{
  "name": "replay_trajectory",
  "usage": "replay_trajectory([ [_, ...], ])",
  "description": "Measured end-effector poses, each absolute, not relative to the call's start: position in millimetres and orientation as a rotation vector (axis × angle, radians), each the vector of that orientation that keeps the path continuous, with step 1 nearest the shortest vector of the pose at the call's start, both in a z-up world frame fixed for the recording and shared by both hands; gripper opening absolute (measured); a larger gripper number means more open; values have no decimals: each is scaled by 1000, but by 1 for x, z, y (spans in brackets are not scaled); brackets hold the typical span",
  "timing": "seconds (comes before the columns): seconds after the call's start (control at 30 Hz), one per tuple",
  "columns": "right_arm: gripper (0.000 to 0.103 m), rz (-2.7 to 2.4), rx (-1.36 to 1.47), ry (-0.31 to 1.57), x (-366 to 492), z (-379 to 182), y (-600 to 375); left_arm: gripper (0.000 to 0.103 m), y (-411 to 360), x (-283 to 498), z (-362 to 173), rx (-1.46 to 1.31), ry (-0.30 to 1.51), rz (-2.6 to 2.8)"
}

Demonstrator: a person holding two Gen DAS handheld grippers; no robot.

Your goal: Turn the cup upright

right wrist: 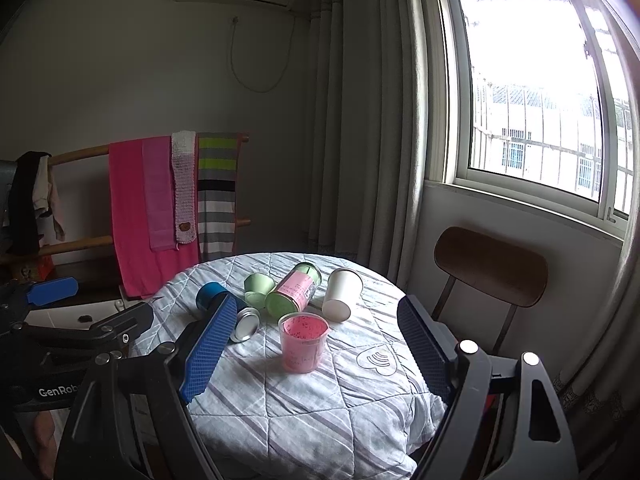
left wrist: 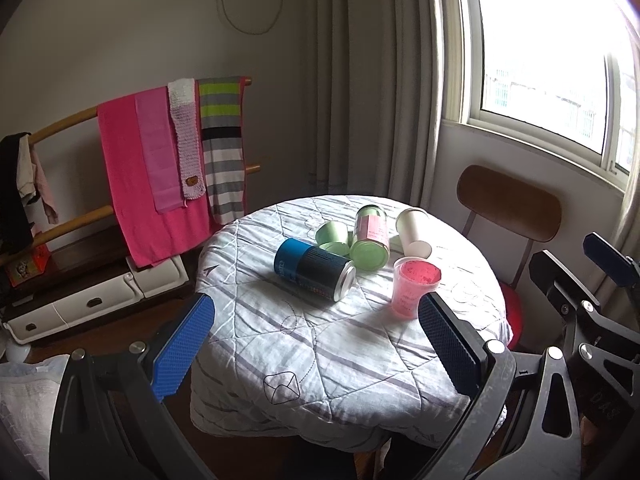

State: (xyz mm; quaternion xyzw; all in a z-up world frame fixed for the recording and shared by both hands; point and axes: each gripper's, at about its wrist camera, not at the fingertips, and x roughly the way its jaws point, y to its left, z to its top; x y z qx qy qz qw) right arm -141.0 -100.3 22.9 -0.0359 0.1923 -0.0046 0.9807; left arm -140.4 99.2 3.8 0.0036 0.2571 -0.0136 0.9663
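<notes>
Round table (right wrist: 304, 420), centre frame, covered by striped quilted cloth (right wrist: 360, 392). On it: upright pink cup (right wrist: 303, 342), toppled white cup (right wrist: 342, 294), green jar (right wrist: 294, 294), blue can (left wrist: 314, 269), small green cups (left wrist: 332, 236).

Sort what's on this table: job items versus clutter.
Job: white paper cup, tipped; green cup, tipped; pink cup, already upright; left gripper, right gripper, both open.
Clutter: blue can, green jar, chair, towels.
</notes>
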Motion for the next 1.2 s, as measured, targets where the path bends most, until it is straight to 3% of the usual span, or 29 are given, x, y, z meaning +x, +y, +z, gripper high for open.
replay_trajectory([
  [1.2, 84, -30, -81, 417, -135, 19, -95, 103, 97, -136, -3, 30, 493, -18],
])
